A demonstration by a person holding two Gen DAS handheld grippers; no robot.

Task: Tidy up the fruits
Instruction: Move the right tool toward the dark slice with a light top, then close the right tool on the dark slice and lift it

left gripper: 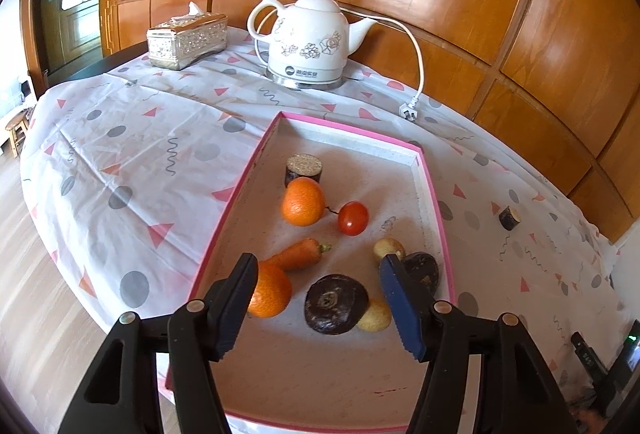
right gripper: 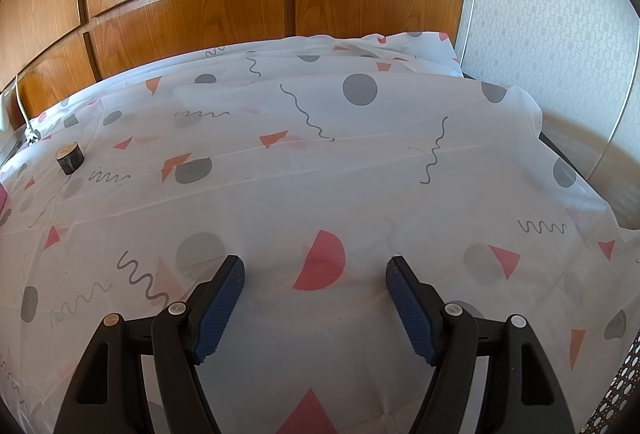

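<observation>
Left wrist view: the left gripper hangs over the near end of a pink-rimmed tray, its blue pads spread with nothing pinched between them. Directly ahead of the gap lies a dark round fruit, stem scar up; a small pale yellow fruit touches it on the right-finger side. Behind the right finger sits a second dark fruit, partly hidden, with another pale yellow fruit just beyond it. Beside the left finger is an orange, and a carrot lies just past it, leaf end toward the middle. Further ahead are a second orange, a cherry tomato beside it, and a dark cut cylinder with a pale top touching the orange's far side. Off the tray, well to the right, a similar small cut piece rests on the patterned tablecloth. A ceramic kettle and a tissue box stand at the far edge.

Right wrist view: the right gripper is held above bare tablecloth, jaws spread and empty. Of the produce this view shows only the small cut piece, far ahead to its left; only a sliver of pink at the left edge hints at the tray, whose contents are out of view
</observation>
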